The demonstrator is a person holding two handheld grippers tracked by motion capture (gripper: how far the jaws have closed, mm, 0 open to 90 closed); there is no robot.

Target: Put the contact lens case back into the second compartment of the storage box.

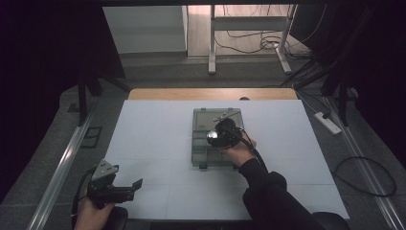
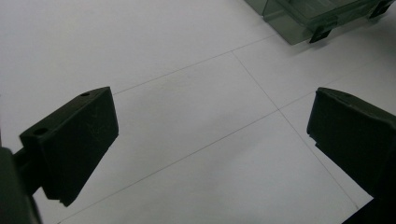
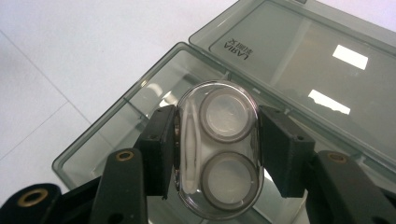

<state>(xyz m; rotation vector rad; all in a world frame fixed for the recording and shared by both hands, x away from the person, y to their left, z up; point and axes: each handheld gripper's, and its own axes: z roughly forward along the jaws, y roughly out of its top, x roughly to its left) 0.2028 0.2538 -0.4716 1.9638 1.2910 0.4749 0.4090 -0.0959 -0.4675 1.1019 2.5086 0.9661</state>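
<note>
A clear oval case (image 3: 218, 147) with two round wells and a white strip inside is pinched between the jaws of my right gripper (image 3: 218, 149), which is shut on it. The case hangs over a smoky translucent box (image 3: 140, 116) whose lid (image 3: 299, 60) lies open and flat behind it. In the high view the right gripper (image 1: 221, 135) and the case (image 1: 213, 138) are above the box (image 1: 203, 158) in the middle of the white mat. My left gripper (image 1: 130, 188) rests at the mat's near left corner, jaws wide apart with nothing between them (image 2: 212, 144).
A white mat (image 1: 153, 139) with thin grid lines covers the table. The box's near corner (image 2: 299, 28) lies at the top right of the left gripper view. A power strip (image 1: 327, 122) and cables lie on the floor to the right, beyond the table edge.
</note>
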